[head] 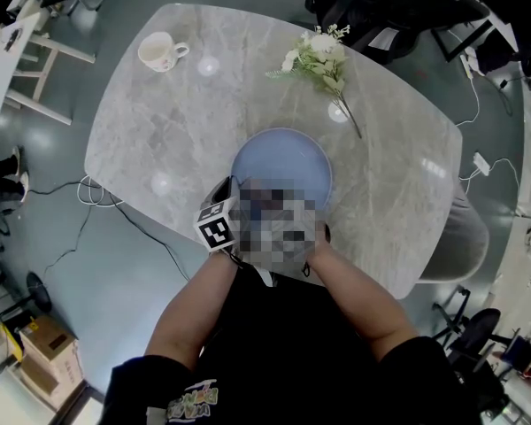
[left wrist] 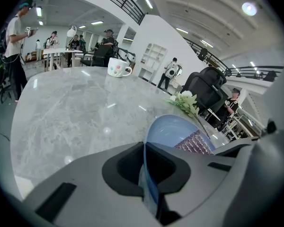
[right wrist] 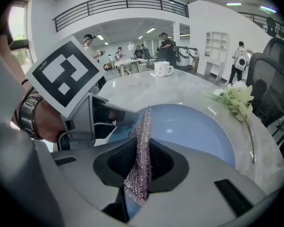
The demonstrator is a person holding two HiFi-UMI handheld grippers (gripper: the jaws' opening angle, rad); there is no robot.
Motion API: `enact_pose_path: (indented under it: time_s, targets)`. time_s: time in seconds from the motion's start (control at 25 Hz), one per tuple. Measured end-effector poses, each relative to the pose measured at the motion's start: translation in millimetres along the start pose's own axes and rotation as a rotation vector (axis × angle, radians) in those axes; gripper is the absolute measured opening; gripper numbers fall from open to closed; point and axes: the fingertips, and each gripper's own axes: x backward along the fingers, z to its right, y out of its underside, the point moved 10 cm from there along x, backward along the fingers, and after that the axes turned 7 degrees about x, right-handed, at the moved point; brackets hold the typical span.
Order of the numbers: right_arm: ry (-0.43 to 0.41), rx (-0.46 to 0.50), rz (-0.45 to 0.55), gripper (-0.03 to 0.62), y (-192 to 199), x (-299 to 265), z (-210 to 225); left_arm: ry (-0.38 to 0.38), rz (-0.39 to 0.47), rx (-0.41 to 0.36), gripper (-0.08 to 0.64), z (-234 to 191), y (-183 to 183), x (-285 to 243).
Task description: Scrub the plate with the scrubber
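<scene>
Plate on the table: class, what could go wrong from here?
1. The left tongs pinch only the thin rim of the plate; scrubbing pressure may pull it loose.
2. The plate sits near the edge of the table and could slide off.
3. The floppy scrubber, pinched in the right tongs, may slip out.

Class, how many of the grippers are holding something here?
2. The left gripper clamps the rim of the round pale-blue plate; the right gripper clamps the sparkly purple mesh scrubber.
</scene>
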Motion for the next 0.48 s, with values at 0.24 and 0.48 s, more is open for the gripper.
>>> enact_pose_path:
  time_s: [0.24,0.48]
  targets:
    - [0.024,-0.014,-0.027,0.077,7,-8,18,0.007,-0.002,-0.003,0.023,-1,1,2]
    - [0.075,-0.067,-0.016,0.078,14,0,42,0.013,-0.012,-0.025,0.023,-2,0,1]
